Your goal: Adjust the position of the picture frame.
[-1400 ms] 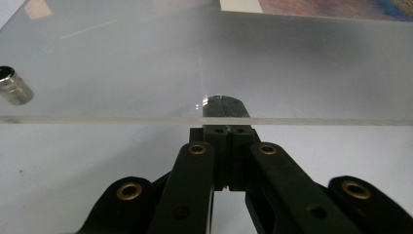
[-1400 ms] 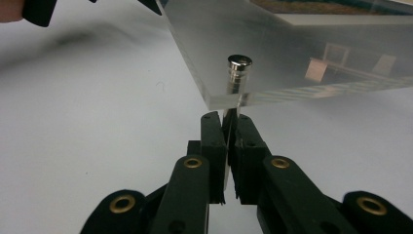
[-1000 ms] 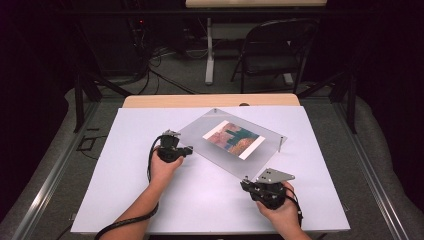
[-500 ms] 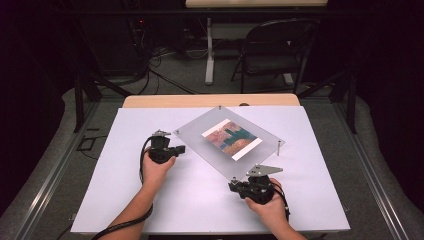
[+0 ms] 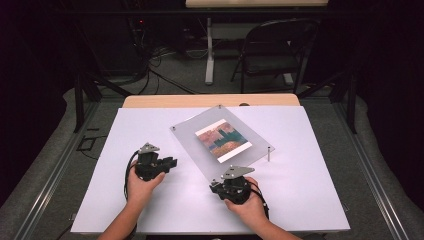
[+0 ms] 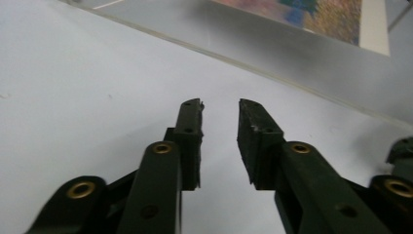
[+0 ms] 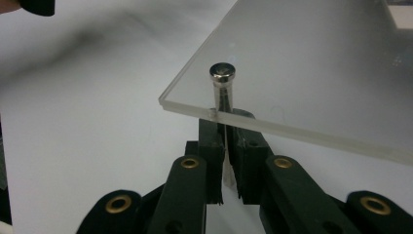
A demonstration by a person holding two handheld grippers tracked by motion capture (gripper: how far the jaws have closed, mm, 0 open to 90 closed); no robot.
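A clear acrylic picture frame with a colourful print lies askew on the white table. My right gripper is shut on a thin metal pin that passes through the frame's near corner. In the high view the right gripper sits at that corner. To the left of the frame, my left gripper rests on the table. Its jaws have just been opening, and the left gripper now stands open with nothing between them, a short way off the frame's edge.
More pins stand at the frame's right corner, far corner and left corner. Bare white table lies around both hands. A wooden strip runs along the far edge, with a dark chair behind.
The right gripper moved left, and the frame's near corner swung left and nearer with it. The left gripper drew back left from the frame and its jaws opened.
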